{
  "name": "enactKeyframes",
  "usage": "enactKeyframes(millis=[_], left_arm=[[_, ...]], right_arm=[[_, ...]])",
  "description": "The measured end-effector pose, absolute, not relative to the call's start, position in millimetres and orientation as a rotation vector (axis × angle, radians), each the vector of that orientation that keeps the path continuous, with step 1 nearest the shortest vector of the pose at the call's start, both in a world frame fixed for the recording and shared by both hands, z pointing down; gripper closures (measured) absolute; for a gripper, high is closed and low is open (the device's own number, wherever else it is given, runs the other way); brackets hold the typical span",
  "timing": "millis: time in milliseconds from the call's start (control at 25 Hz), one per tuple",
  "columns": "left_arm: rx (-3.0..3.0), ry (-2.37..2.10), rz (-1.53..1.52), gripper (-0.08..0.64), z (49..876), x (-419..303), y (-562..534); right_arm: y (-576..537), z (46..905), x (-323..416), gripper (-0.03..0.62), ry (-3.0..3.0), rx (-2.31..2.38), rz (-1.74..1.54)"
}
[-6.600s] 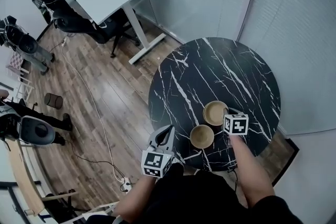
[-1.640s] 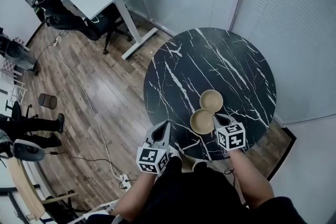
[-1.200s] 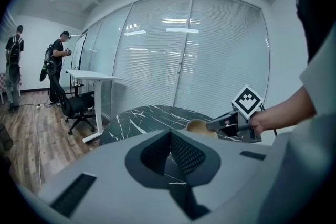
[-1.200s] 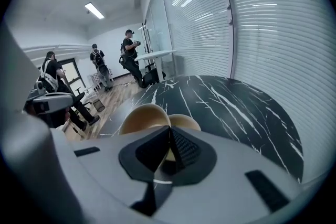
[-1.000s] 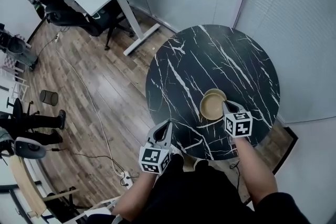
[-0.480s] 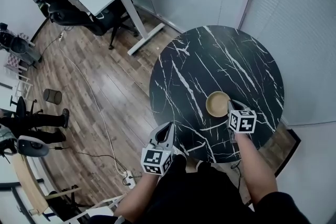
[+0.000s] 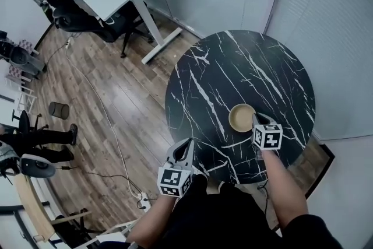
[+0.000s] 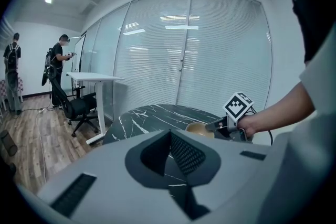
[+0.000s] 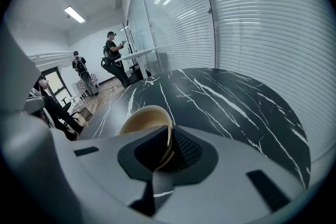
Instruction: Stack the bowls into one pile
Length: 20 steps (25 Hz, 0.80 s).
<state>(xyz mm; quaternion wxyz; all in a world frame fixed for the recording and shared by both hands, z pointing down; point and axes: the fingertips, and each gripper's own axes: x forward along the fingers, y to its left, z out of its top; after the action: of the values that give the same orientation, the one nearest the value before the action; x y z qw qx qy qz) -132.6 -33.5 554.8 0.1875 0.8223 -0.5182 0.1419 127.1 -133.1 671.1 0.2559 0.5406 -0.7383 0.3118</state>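
Bowl [image 9: 142, 119] rim between opening jaws of right claw [image 9: 169, 148]

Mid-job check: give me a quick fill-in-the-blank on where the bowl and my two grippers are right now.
1. The tan bowl sits on a black marble table whose top is ____ in shape.
2. The bowl's rim stands between the jaws of the ____ gripper.
3. The left gripper, by the table's near edge, holds ____.
Missing words: round; right; nothing.
Note: the right gripper has its jaws opening, with the rim between them.
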Motion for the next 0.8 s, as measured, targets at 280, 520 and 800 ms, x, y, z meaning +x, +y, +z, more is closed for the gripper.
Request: enactKeyframes(millis=[280, 520, 800], left_arm=[[2.342, -1.428, 0.391, 0.546, 550, -124, -33], [2.365, -1.417, 0.365, 0.546, 543, -118, -35], [2.519, -1.388, 0.328, 0.546, 502, -92, -43]], right_arm=[[-127, 654, 127, 0.487, -2.055, 1.477, 0.728], [-129, 601, 119, 0.543, -2.174, 1.526, 0.594], [-105, 541, 102, 0.581, -2.298, 1.493, 0.469]])
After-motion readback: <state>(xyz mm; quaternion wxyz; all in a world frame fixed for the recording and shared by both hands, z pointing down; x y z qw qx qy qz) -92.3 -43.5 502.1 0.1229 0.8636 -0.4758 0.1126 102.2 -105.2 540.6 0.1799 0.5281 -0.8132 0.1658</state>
